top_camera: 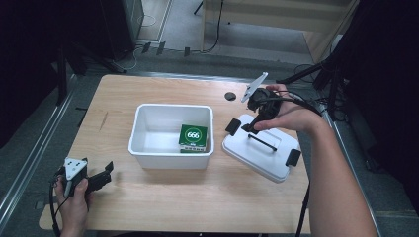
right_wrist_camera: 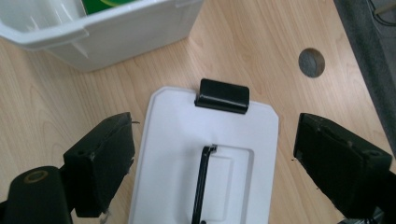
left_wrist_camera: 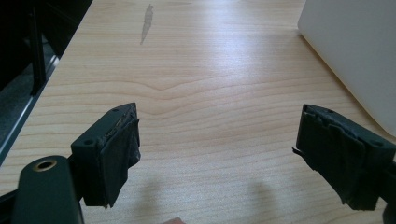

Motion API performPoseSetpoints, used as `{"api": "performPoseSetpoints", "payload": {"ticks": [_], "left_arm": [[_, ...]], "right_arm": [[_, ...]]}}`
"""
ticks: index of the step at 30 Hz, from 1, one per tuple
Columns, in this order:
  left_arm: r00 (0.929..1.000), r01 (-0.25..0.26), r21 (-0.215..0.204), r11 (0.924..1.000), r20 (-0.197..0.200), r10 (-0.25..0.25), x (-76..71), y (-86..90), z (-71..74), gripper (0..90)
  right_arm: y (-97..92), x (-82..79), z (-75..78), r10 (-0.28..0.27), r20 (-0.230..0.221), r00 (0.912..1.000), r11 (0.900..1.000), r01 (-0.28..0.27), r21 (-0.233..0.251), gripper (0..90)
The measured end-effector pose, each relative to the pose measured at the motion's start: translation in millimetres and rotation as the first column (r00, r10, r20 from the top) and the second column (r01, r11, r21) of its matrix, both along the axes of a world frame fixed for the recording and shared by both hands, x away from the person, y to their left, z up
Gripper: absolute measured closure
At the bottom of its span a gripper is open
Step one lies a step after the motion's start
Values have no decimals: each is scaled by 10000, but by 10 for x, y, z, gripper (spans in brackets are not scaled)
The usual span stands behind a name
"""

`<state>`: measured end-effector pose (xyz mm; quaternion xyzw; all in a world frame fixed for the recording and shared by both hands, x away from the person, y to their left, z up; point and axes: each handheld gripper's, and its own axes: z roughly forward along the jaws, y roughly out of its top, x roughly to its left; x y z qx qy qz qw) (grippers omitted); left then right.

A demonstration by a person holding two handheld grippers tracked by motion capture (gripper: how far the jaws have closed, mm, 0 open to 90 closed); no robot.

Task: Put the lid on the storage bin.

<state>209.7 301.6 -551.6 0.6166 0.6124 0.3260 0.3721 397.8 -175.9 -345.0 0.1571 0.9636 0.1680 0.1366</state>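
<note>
High view: white bin [top_camera: 148,148] at table [top_camera: 163,207] centre, taken as landmark; green box [top_camera: 193,138] marked 666 inside it, against the right wall. White lid [top_camera: 257,150] flat on the table just right of the bin, apart from it, with black handle [top_camera: 262,141] on top and black latches [top_camera: 292,157] at both ends. Right gripper [top_camera: 245,127] above the lid's far end, near the bin's right wall, jaws wide, nothing between them. Left gripper [top_camera: 107,170] at the near left of the bin, well apart. Left gripper view: jaws wide over bare wood, bin wall at upper right. Right gripper view: lid handle [right_wrist_camera: 203,184] between and below the spread jaws, untouched.
</note>
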Motion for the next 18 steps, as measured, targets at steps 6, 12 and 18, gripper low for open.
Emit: {"api": "performPoseSetpoints", "payload": {"ticks": [6,12,18], "left_arm": [[10000,5,35,10000,0,-5,-3,-2,1,143],[10000,23,54,10000,25,-23,-4,-4,0,143],[10000,-11,-74,10000,6,11,-6,11,1,143]], "right_arm": [[-156,-6,-82,-299,-118,9995,9995,299,-50,135],[-269,-5,-185,-441,-215,9988,9988,436,-222,154],[-341,-8,-295,-632,-345,9974,9974,619,-380,167]]}}
